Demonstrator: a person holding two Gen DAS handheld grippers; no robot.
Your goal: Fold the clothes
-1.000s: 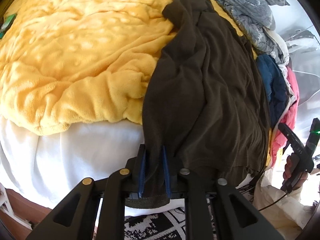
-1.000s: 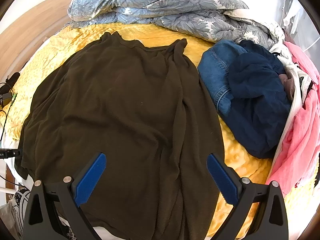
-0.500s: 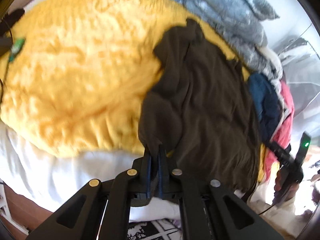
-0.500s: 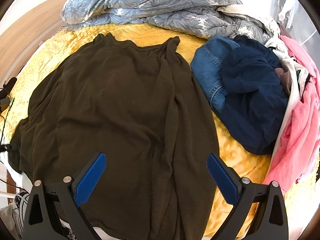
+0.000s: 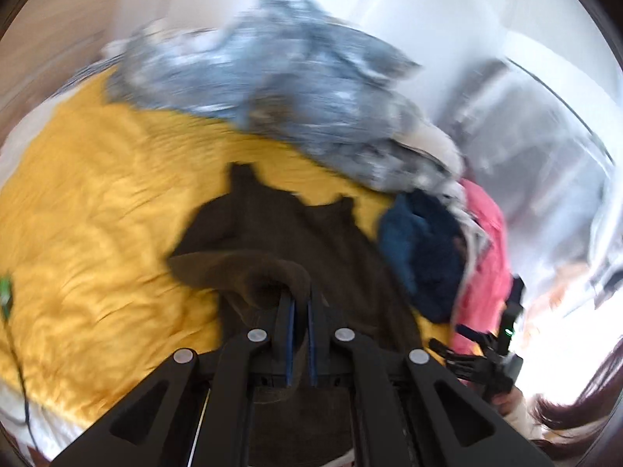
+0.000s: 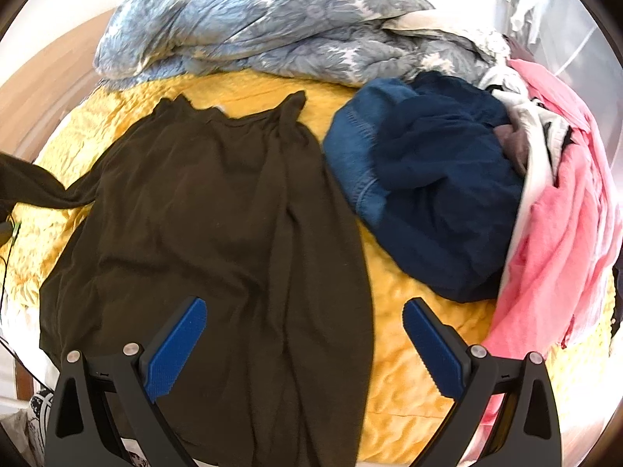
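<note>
A big dark brown shirt [image 6: 218, 233] lies spread on the yellow blanket [image 6: 409, 354] on the bed, filling the middle and lower left of the right wrist view. One part of it is pulled out to the left edge of that view, lifted off the blanket. The left tool [image 5: 300, 311] is squeezed tight on a bunch of the brown shirt [image 5: 272, 233], low in the middle of the blurry left wrist view. The right tool [image 6: 305, 311] has its blue pads [image 6: 177, 346] spread wide with nothing between them, low in the frame above the shirt. To the right of the shirt sits a heap of dark blue clothes [image 6: 424, 190], and a pink cloth [image 6: 564, 241] lies at the right edge. A blue flowery quilt [image 6: 272, 27] is piled along the top.
</note>
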